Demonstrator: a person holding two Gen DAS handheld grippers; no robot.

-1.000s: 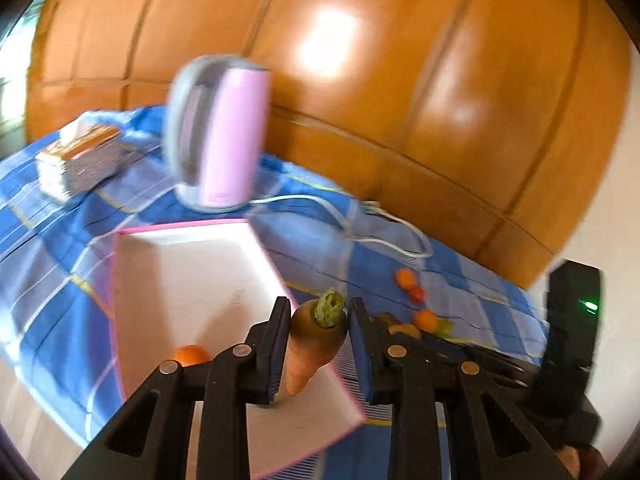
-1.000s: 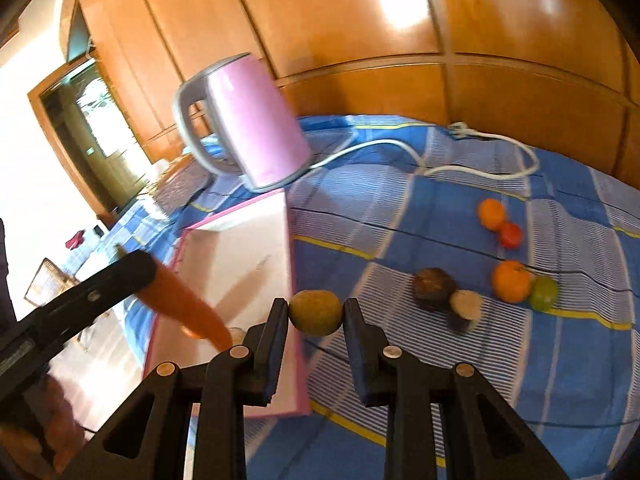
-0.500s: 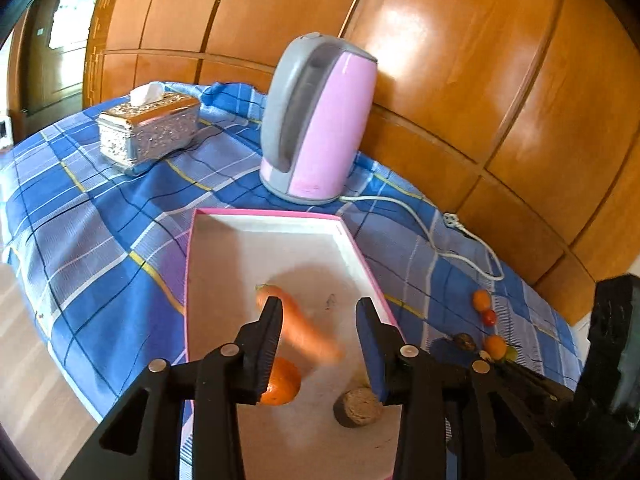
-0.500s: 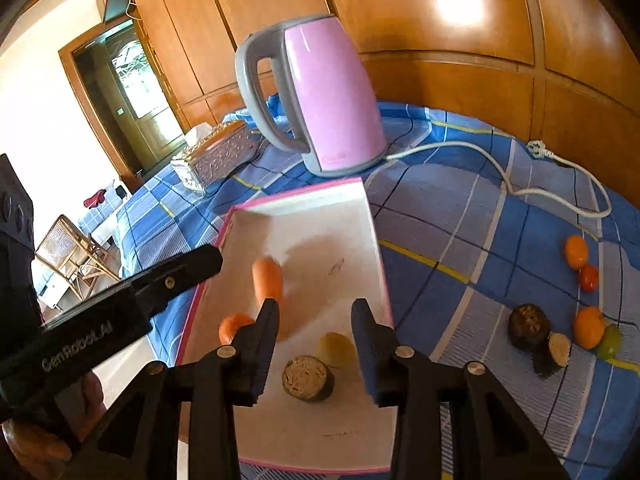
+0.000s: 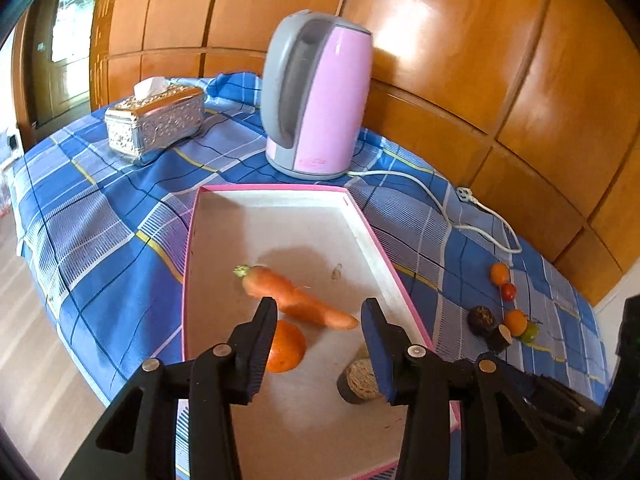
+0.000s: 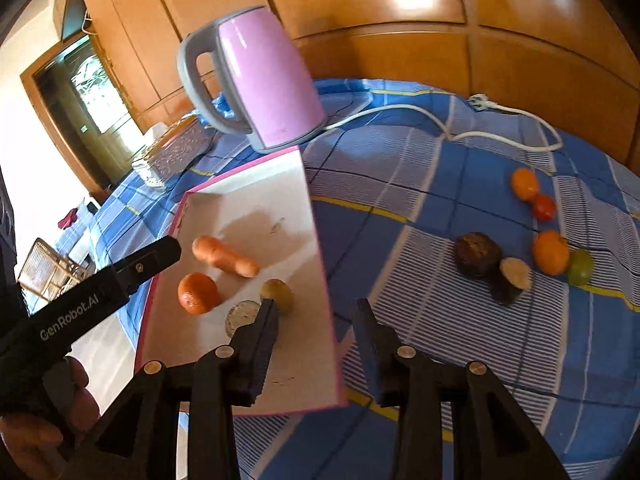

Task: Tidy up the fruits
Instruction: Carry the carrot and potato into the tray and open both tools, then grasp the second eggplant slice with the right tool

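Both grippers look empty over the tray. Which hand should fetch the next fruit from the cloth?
Probably the right. The right gripper hangs at the tray edge nearest the dark round fruit and orange. The left gripper, jaws opening, sits over the carrot, farther off.

Both views are bright and daylit. Light enters from a glass door (image 6: pixel 86 92) at the left, which is nearly blown out in the right wrist view. Glare patches sit on the glossy wood panelling (image 5: pixel 404 20), 1 in each view. A soft shadow falls across the white tray floor (image 5: pixel 304 256). Fisheye bending curves the panel lines, and dark vignetting fills the corners. The kettle (image 6: pixel 256 80) looks slightly smeared; the foreground stays sharp.
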